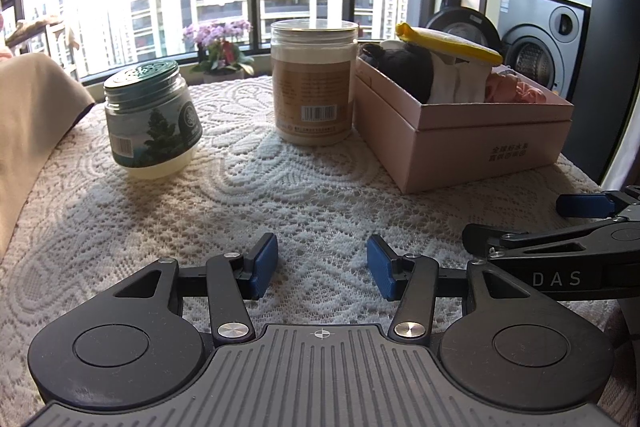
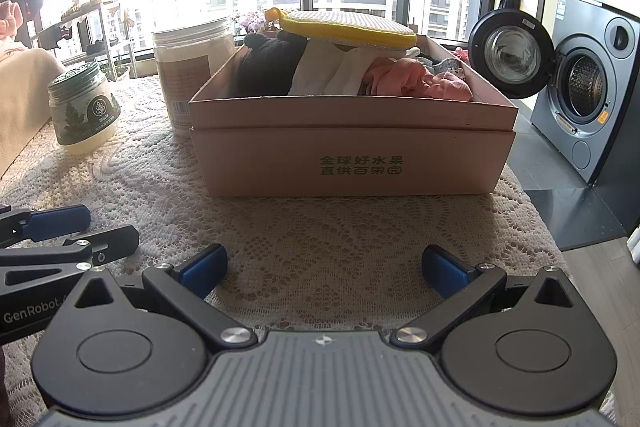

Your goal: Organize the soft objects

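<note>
1. Soft objects (image 2: 332,71): piled inside pink box (image 2: 352,155) on lace-covered surface (image 2: 320,227).
2. Left gripper (image 1: 322,265), right gripper (image 2: 324,269): both parted, empty, hovering near box.
3. Step: sorting apparently finished or paused; next, likely tamp yellow-edged pad (image 2: 344,27).

A green-lidded jar (image 1: 150,119) and a tall clear jar (image 1: 313,81) were set on lace cloth (image 1: 304,195); a washing machine (image 2: 588,83) was left open.
</note>
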